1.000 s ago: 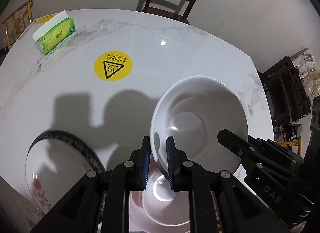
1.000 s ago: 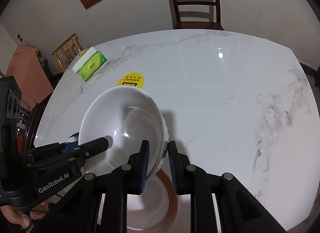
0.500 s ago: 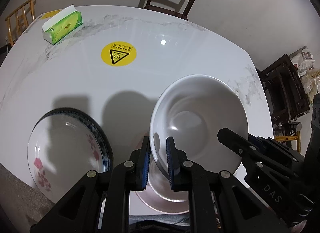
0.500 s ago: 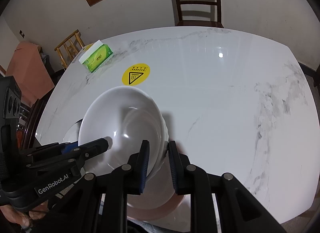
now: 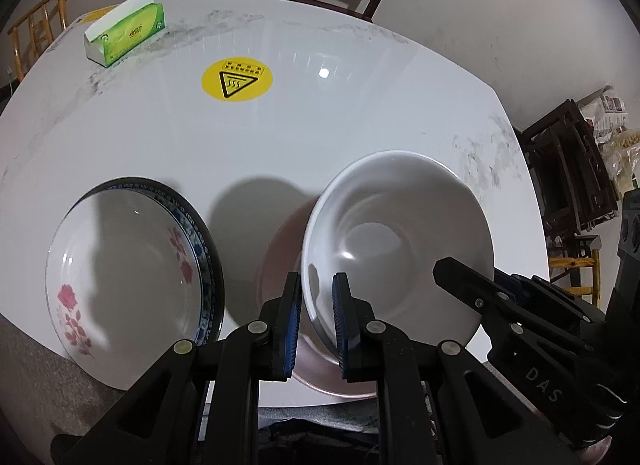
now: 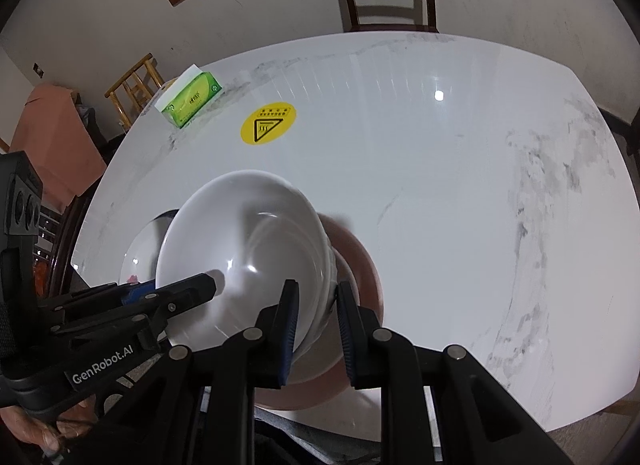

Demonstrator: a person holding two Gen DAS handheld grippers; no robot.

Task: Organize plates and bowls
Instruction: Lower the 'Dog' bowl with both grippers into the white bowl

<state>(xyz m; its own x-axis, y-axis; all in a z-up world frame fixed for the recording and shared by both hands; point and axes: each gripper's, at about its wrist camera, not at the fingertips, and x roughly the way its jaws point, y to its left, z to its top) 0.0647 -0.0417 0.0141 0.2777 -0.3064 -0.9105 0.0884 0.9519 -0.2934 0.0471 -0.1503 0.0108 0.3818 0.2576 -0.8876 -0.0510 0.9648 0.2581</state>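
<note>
1. Holding: your left claw [image 5: 316, 321] and right claw [image 6: 316, 321] each clench an opposite rim of the white bowl [image 5: 396, 241], which hangs tilted over the pink plate [image 6: 360, 265].
2. Waiting: the floral plate [image 5: 132, 265] lies separate at the table [image 5: 360, 105] edge, just beside the pink plate.
3. Remaining, by your reckoning: bowl unplaced, plates unstacked; task early.
</note>
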